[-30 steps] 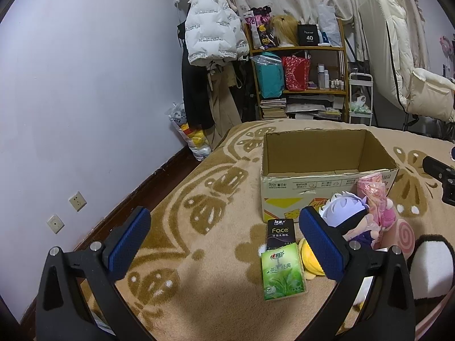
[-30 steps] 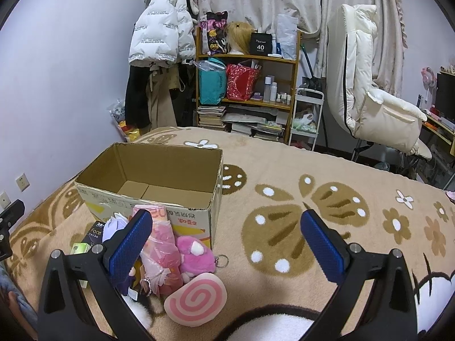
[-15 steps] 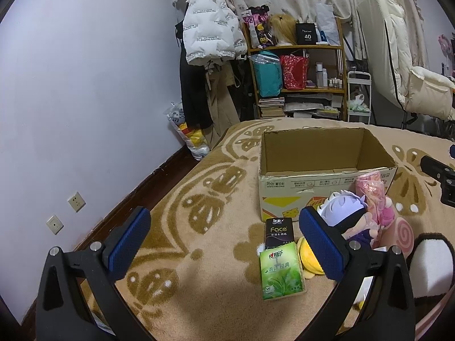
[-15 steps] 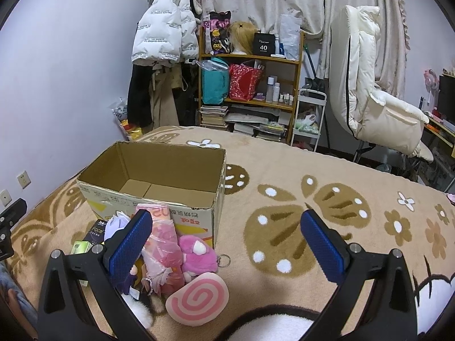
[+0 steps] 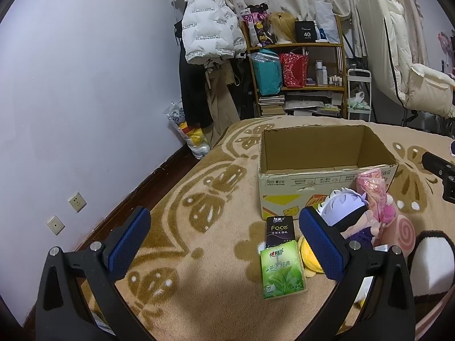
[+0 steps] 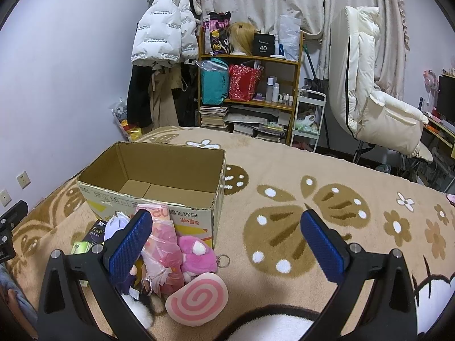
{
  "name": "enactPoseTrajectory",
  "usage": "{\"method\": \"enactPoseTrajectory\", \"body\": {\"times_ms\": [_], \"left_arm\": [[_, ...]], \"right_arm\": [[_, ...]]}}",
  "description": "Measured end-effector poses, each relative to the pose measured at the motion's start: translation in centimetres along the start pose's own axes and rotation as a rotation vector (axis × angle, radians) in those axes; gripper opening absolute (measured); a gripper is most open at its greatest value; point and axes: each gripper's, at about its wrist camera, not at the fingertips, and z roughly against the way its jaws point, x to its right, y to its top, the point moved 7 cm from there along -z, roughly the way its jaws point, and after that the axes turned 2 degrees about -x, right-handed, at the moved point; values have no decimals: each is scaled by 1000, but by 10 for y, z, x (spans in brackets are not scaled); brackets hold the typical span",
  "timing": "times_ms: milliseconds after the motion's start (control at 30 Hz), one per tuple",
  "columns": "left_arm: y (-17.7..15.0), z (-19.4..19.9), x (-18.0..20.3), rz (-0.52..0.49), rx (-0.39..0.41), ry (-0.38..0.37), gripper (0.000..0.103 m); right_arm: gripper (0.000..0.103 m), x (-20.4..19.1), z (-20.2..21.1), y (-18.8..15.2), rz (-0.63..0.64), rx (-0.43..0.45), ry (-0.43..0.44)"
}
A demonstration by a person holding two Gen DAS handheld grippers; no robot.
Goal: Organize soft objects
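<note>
An open empty cardboard box stands on the patterned blanket. In front of it lie a green tissue pack, a black Face tissue pack, a white-haired plush doll, a pink bagged bundle, a pink plush keychain and a pink swirl cushion. My left gripper is open and empty, above the blanket left of the pile. My right gripper is open and empty, right of the pile.
A yellow soft item lies partly hidden behind my left gripper's right finger. A black-and-white plush lies at the near edge. A shelf, hanging coats and a white recliner stand behind the bed. The wall is to the left.
Both views have shifted only slightly; the box and pile sit a touch differently in frame. Both grippers stay open and empty.
</note>
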Motion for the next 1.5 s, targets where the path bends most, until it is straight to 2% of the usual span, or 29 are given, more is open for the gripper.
{"method": "enactPoseTrajectory", "body": {"times_ms": [1500], "left_arm": [[-3, -1, 2, -10, 0, 2, 103]], "right_arm": [[103, 2, -1, -1, 4, -10, -5]]}}
